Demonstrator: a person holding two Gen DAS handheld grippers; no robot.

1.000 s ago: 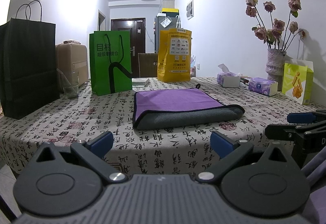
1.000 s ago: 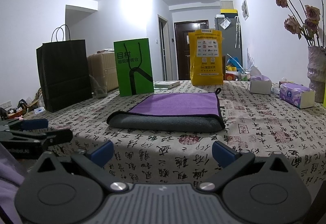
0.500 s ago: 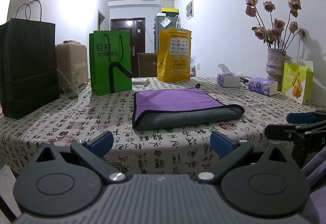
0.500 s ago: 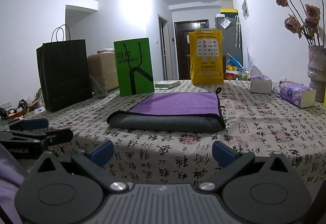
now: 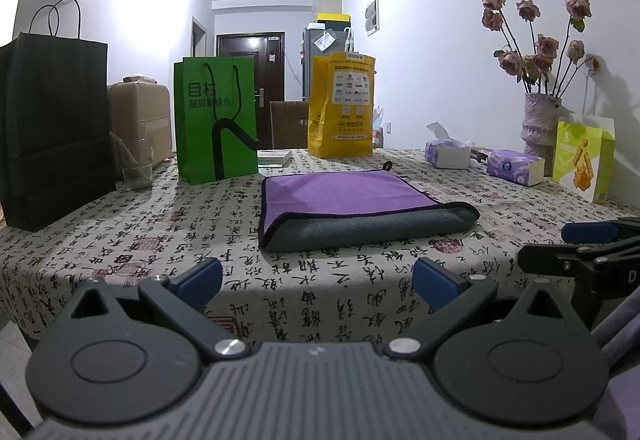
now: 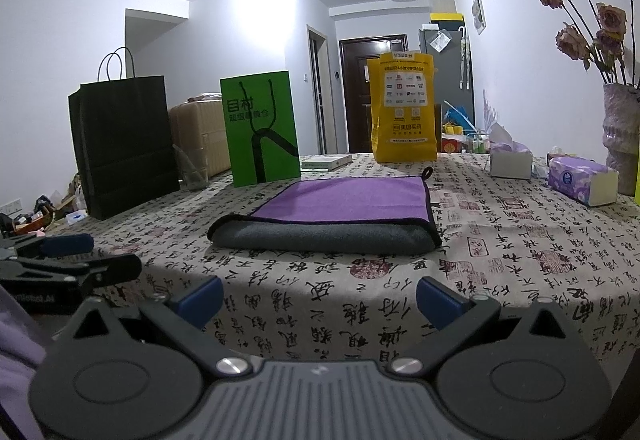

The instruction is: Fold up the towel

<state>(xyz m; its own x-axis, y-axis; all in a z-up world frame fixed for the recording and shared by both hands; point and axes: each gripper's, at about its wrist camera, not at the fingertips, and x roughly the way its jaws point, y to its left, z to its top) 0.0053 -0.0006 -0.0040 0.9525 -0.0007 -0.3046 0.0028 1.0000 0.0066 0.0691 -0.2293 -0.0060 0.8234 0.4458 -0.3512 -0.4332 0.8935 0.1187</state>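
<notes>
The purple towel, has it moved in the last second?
No. The purple towel lies at the same spot, right of the green bag.

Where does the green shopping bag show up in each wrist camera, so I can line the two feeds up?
Left wrist: green shopping bag stands left of centre, beyond the folded towel's far left corner.
Right wrist: green shopping bag again stands left of centre, behind the towel.
Shared landmark: the yellow bag stands at the table's far edge, before the dark door.
</notes>
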